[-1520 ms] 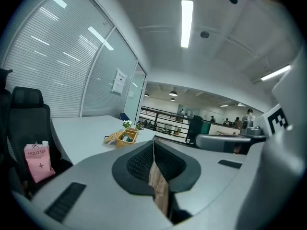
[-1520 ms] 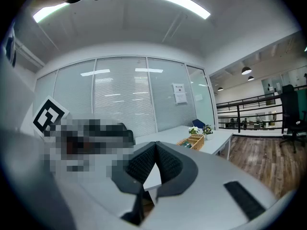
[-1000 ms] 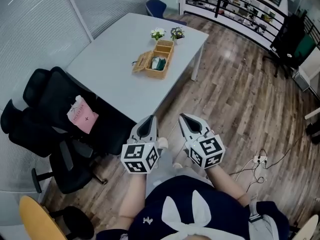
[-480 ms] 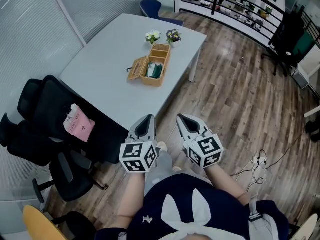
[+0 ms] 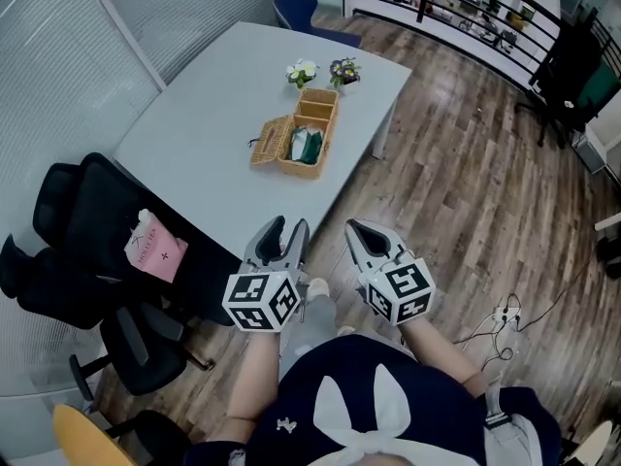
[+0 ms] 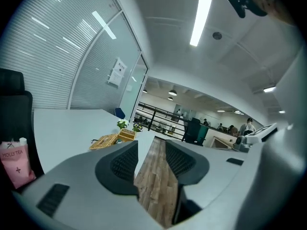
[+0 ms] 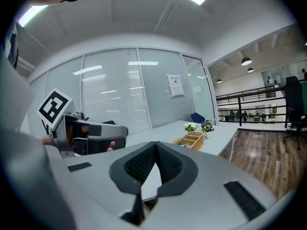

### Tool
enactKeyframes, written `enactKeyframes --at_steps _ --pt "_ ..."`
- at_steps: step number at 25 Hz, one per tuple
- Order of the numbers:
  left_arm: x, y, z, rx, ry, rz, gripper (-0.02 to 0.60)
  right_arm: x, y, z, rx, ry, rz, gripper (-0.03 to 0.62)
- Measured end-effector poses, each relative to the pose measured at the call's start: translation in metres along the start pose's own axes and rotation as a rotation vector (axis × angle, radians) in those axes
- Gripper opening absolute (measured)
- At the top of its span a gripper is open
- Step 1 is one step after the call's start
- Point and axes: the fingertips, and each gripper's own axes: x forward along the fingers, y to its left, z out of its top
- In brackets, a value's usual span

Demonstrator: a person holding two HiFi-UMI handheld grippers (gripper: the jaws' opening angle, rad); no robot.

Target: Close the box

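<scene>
Carries left gripper (image 5: 287, 229) with jaws spread, just opened, empty; right gripper (image 5: 361, 231) with jaws pressed together, empty. Leaves box (image 5: 303, 144) open on surface (image 5: 209, 115), well ahead of both. Risks shoving box into flowers (image 5: 303, 70) beyond by pushing lid (image 5: 268, 142) too hard.

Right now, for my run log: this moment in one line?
box: lid open, on table | left gripper: just opening, empty | right gripper: shut, empty

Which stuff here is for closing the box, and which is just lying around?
For the job: wicker box, lid open; left gripper, jaws just opening, empty; right gripper, shut.
Just lying about: white flowers, purple flowers, pink bag, black chair.
</scene>
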Motion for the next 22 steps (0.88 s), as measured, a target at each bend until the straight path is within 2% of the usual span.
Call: enactKeyframes --at_steps 7,16,22 --pt "0.021 0.029 0.000 -0.017 0.047 0.032 0.256 0.018 -0.013 -0.004 0.012 0.032 -0.016 0.004" --pt "0.040 0.076 0.006 -0.119 0.042 0.109 0.261 0.039 -0.028 -0.001 0.008 0.052 -0.040 0.003" --pt "0.059 0.101 0.012 -0.147 0.053 0.125 0.261 0.060 -0.039 0.001 0.014 0.063 -0.058 0.003"
